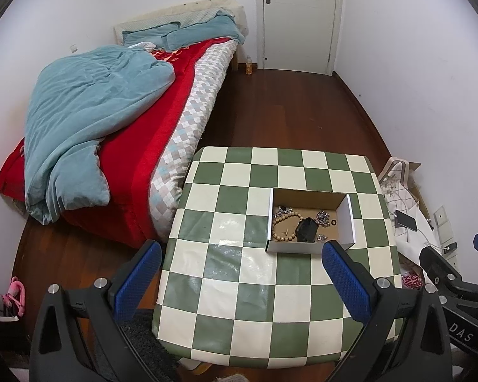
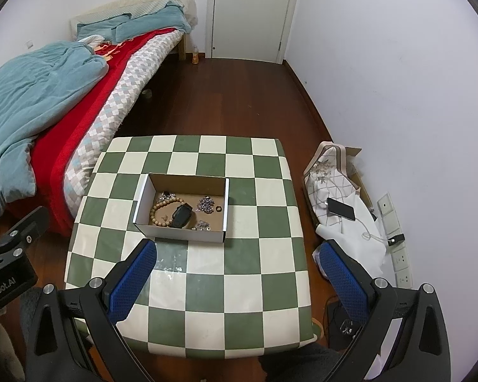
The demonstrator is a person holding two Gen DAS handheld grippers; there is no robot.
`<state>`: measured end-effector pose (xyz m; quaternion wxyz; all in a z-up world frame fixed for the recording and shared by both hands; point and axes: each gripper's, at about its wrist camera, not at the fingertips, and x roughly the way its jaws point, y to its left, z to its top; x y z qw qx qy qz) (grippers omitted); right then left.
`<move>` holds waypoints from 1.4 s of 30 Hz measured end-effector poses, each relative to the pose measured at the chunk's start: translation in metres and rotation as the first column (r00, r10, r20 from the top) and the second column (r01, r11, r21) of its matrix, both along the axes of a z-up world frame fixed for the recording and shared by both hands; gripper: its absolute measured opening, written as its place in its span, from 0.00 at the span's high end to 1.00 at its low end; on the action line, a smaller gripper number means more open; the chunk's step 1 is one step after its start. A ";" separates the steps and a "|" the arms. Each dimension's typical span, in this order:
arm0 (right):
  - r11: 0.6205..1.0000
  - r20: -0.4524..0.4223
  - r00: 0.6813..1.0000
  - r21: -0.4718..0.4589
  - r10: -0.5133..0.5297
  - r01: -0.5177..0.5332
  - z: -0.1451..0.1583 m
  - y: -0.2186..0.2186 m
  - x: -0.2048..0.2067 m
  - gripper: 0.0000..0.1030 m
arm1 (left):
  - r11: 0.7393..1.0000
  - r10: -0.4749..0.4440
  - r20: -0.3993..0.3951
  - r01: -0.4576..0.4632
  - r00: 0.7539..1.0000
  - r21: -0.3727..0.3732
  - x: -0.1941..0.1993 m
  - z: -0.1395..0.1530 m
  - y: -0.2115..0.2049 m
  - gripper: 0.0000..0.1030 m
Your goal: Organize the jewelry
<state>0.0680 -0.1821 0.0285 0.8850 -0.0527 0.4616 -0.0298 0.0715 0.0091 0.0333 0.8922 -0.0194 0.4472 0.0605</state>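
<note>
An open cardboard box sits on a green-and-cream checkered table. Inside lie a wooden bead bracelet, a black watch-like item, silvery chain jewelry and a small dark ring. My left gripper is open and empty, held above the table's near side, short of the box. My right gripper is open and empty, also near of the box. The right gripper shows at the right edge of the left wrist view.
A bed with a teal duvet and red blanket stands left of the table. A phone on white cloth lies on the floor at right, beside wall sockets. A closed white door is at the back. A bottle stands by the bed.
</note>
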 end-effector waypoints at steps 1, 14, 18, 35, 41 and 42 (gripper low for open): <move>1.000 0.001 1.000 0.001 0.001 -0.001 0.001 0.000 -0.001 0.00 | 1.000 0.000 -0.001 0.000 1.000 0.001 0.000 0.000 0.000 0.00; 1.000 0.002 1.000 0.009 0.004 -0.004 0.003 0.002 -0.002 0.00 | 1.000 0.001 0.002 -0.001 1.000 0.008 -0.002 0.002 0.002 0.00; 1.000 0.005 1.000 0.010 0.004 -0.004 0.005 0.003 -0.003 0.00 | 1.000 -0.002 0.004 0.002 1.000 0.014 -0.004 0.003 0.003 0.00; 1.000 0.010 1.000 0.027 0.005 -0.005 0.012 -0.001 -0.003 0.00 | 0.999 -0.009 0.012 0.008 1.000 0.031 -0.008 0.005 0.001 0.00; 0.999 0.010 1.000 0.031 0.005 -0.005 0.012 -0.001 -0.003 0.00 | 0.999 -0.014 0.013 0.014 1.000 0.037 -0.009 0.005 0.001 0.00; 0.999 0.010 1.000 0.032 0.004 -0.004 0.012 -0.001 -0.003 0.00 | 0.999 -0.016 0.013 0.016 1.000 0.037 -0.009 0.006 0.000 0.00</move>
